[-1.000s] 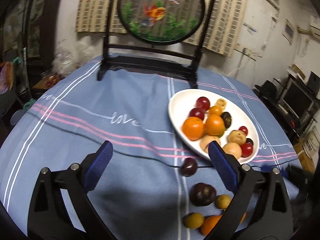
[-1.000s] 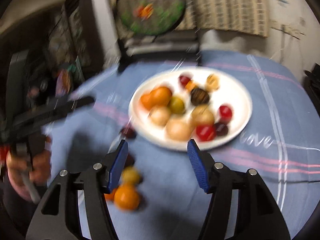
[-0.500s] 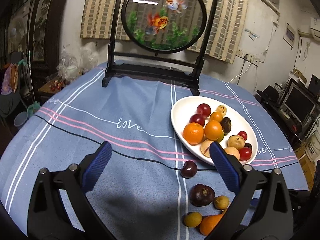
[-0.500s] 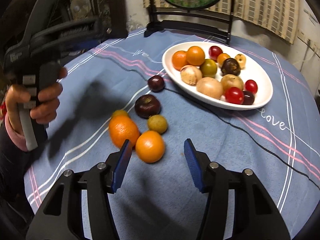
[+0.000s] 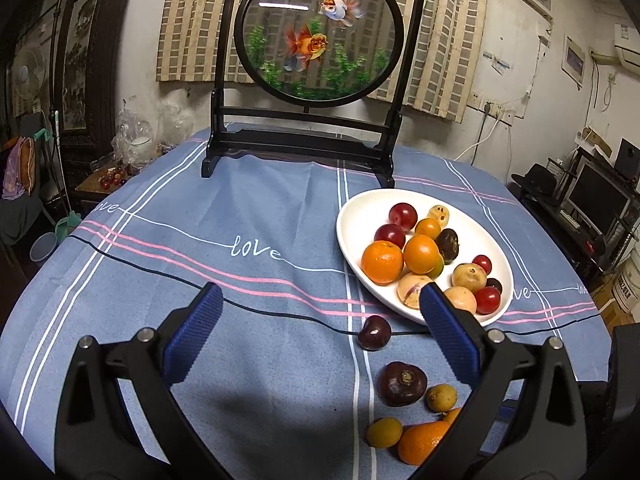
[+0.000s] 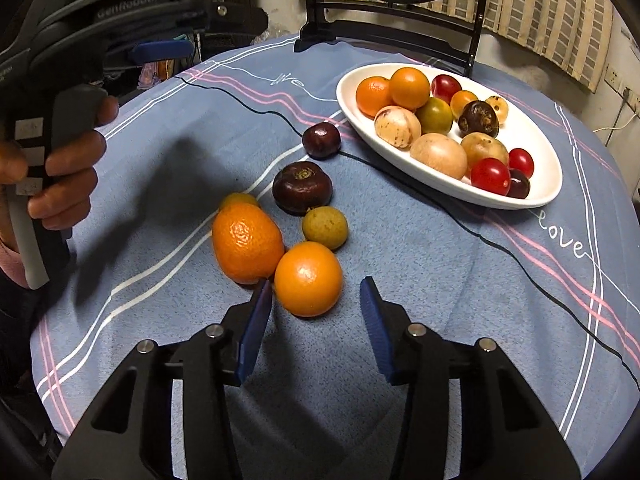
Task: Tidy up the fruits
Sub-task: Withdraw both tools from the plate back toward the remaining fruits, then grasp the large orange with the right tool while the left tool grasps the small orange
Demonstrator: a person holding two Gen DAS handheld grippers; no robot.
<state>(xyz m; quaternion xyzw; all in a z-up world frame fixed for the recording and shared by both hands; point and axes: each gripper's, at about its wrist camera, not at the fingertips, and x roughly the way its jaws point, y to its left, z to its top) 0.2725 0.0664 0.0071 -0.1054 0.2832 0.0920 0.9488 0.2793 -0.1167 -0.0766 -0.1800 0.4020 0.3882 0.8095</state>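
A white oval plate [image 5: 348, 216] [image 6: 552, 184] holds several oranges, red and brown fruits. Loose on the blue cloth lie a round orange [image 6: 308, 278], an oblong orange [image 6: 246, 242], a green-brown fruit [image 6: 325, 227], a dark purple fruit [image 6: 302, 187] [image 5: 402, 384] and a dark red plum [image 6: 321, 140] [image 5: 374, 332]. My right gripper [image 6: 315, 282] hangs low over the round orange. Its jaws are closing with the orange between the tips, and the pads are clear of the skin. My left gripper [image 5: 320, 294] stands open above bare cloth, left of the loose fruit.
A round goldfish screen on a black stand [image 5: 318, 40] stands at the table's far side. A hand [image 6: 68, 168] holds the left gripper's handle at the left of the right wrist view. The table drops off on the right toward shelves and a monitor [image 5: 596, 196].
My right gripper has come down closer to the loose fruit, its jaws have narrowed, and the round orange now sits between the tips. The left gripper's view has hardly shifted.
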